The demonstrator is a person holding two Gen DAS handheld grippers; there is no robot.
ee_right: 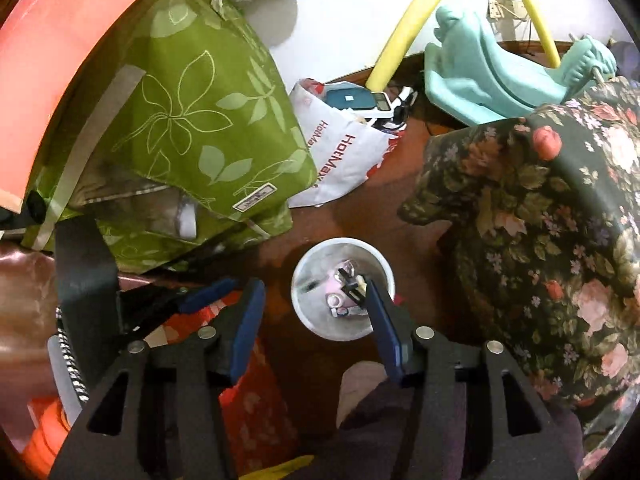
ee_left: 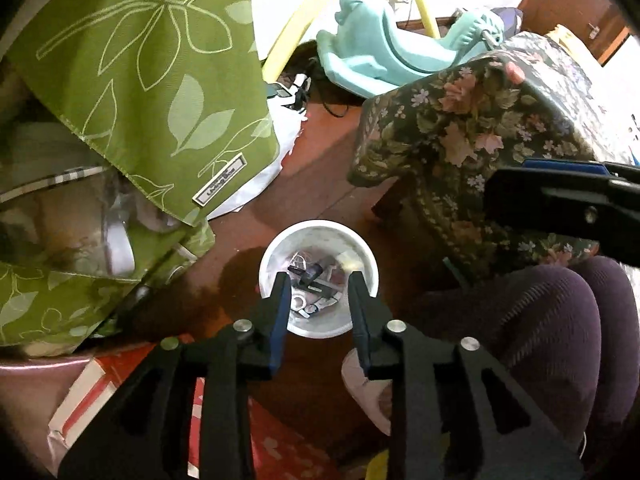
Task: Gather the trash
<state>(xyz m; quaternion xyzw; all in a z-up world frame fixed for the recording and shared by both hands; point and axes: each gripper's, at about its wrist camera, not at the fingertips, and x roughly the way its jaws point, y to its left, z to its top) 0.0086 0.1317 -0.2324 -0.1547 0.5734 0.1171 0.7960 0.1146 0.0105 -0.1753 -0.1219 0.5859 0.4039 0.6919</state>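
Observation:
A white round bin (ee_left: 362,252) stands on the brown floor, holding several small bits of trash (ee_left: 312,286). My left gripper (ee_left: 318,280) hovers right above it, jaws open and empty. The bin also shows in the right wrist view (ee_right: 306,268) with the trash (ee_right: 346,294) inside. My right gripper (ee_right: 314,286) is open and empty above the bin's left side. The right gripper also shows at the right edge of the left wrist view (ee_left: 560,196).
A green leaf-print bag (ee_left: 140,80) lies to the left. A floral cloth-covered stool (ee_left: 480,120) stands to the right. A white HotMax bag (ee_right: 344,160), a teal plastic seat (ee_right: 480,80) and a yellow hoop (ee_right: 400,36) lie behind. Purple-clad legs (ee_left: 560,320) are at lower right.

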